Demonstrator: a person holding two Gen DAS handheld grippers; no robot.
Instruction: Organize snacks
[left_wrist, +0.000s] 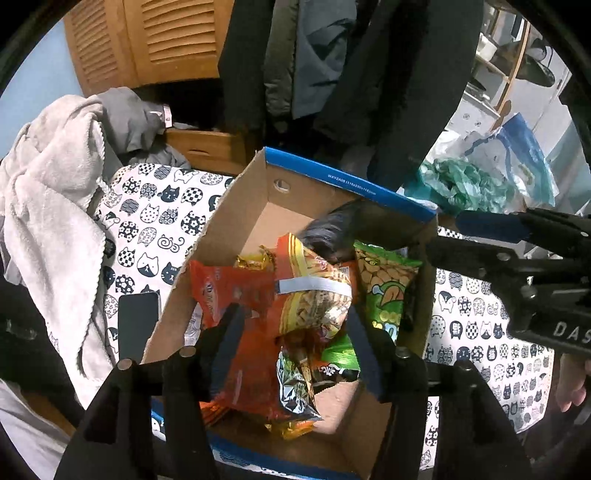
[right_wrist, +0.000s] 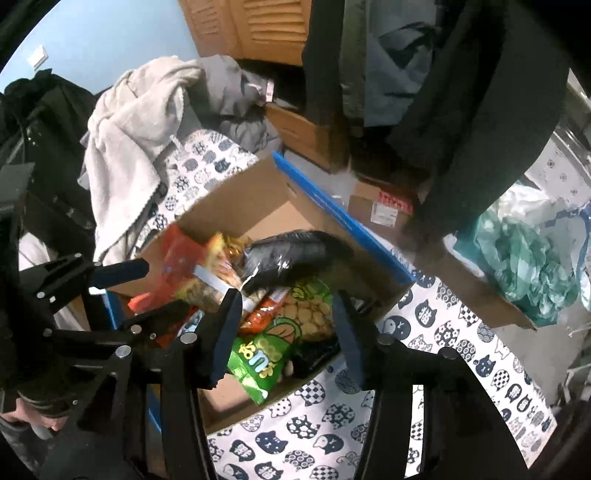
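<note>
An open cardboard box with a blue rim stands on the cat-print cloth and holds several snack bags. In it lie an orange bag, a striped orange-yellow bag, a green bag and a blurred black bag at the back. My left gripper is open above the box with nothing between its fingers. My right gripper is open over the green bag and the box; it also shows at the right of the left wrist view. The black bag is motion-blurred.
A grey towel and clothes lie at the left. A dark phone lies on the cloth beside the box. Coats hang behind. A teal plastic bag and a blue-white bag sit at the right. A small carton stands behind the box.
</note>
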